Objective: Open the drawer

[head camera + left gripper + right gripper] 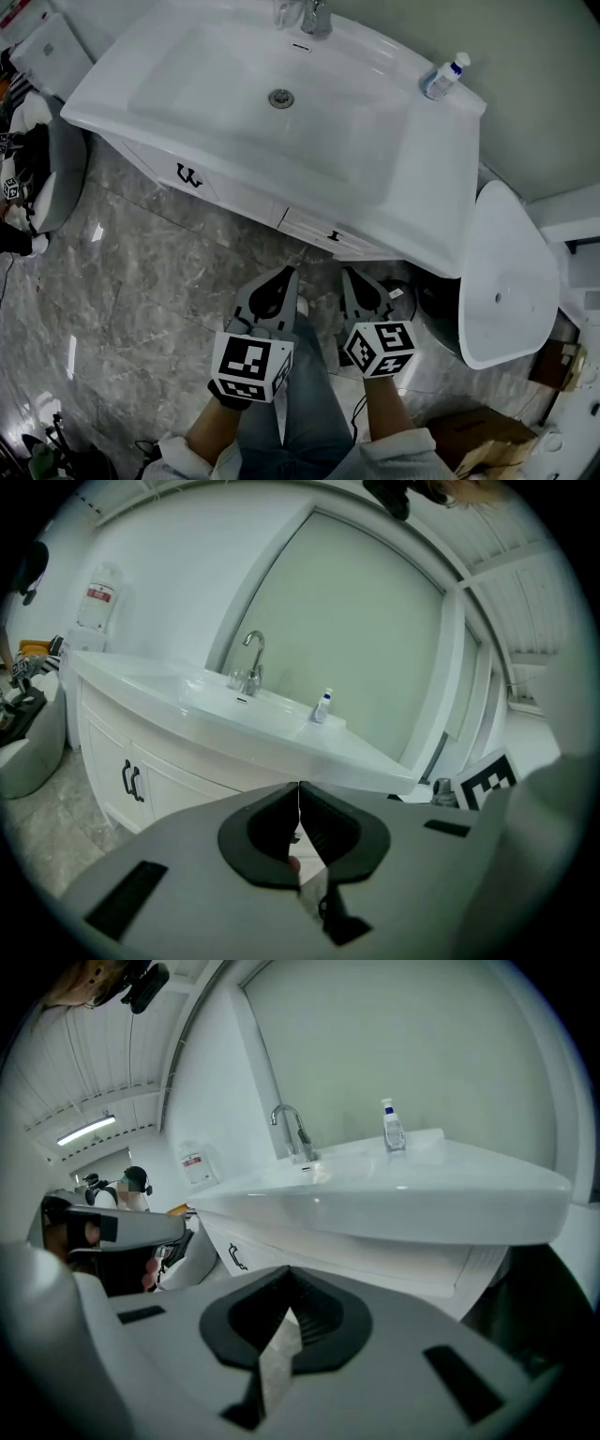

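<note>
The white vanity carries a narrow drawer with a small black handle under the sink's front edge. Both grippers hang side by side in front of it, above the floor and short of the drawer. My left gripper has its jaws closed tip to tip with nothing between them, as its own view shows. My right gripper is shut and empty too. In the right gripper view the drawer front lies just under the counter. In the left gripper view the jaws hide it.
Two cabinet doors with black handles sit left of the drawer. A faucet and a small bottle stand on the counter. A white oval fixture is at the right, a cardboard box below it, and a grey-white bin at the left.
</note>
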Tool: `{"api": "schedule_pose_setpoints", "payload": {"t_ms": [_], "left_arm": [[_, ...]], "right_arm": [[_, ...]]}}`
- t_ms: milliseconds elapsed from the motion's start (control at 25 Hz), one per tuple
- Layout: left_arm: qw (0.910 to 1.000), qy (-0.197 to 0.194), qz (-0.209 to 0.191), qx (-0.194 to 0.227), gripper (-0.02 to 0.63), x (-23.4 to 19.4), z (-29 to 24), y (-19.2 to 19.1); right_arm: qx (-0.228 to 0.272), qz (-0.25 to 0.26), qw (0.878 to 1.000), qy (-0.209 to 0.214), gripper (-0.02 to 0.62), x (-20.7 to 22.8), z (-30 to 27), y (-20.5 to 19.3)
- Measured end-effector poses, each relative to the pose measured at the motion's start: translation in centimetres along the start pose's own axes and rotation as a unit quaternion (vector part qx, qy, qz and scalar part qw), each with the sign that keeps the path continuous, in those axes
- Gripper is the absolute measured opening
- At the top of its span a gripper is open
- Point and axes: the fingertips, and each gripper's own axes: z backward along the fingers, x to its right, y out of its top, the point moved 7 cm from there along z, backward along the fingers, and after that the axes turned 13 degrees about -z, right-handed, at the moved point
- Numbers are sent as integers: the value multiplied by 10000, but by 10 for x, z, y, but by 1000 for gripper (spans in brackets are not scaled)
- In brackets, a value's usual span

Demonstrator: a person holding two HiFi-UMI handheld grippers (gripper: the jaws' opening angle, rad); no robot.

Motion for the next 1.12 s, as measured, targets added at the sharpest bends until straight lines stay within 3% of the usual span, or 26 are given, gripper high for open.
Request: {"api": "schedule_pose_setpoints", "payload": {"t_ms": [720, 1120], "left_arm": [[9995, 79, 99, -302, 17, -19, -35, -76], [9991, -64, -76, -400, 17, -23, -47, -95]], "right_arm": [[-9, 31, 9971, -764, 11, 53, -75, -56], [-295, -258, 9941, -1012, 110, 69, -113, -73]]}}
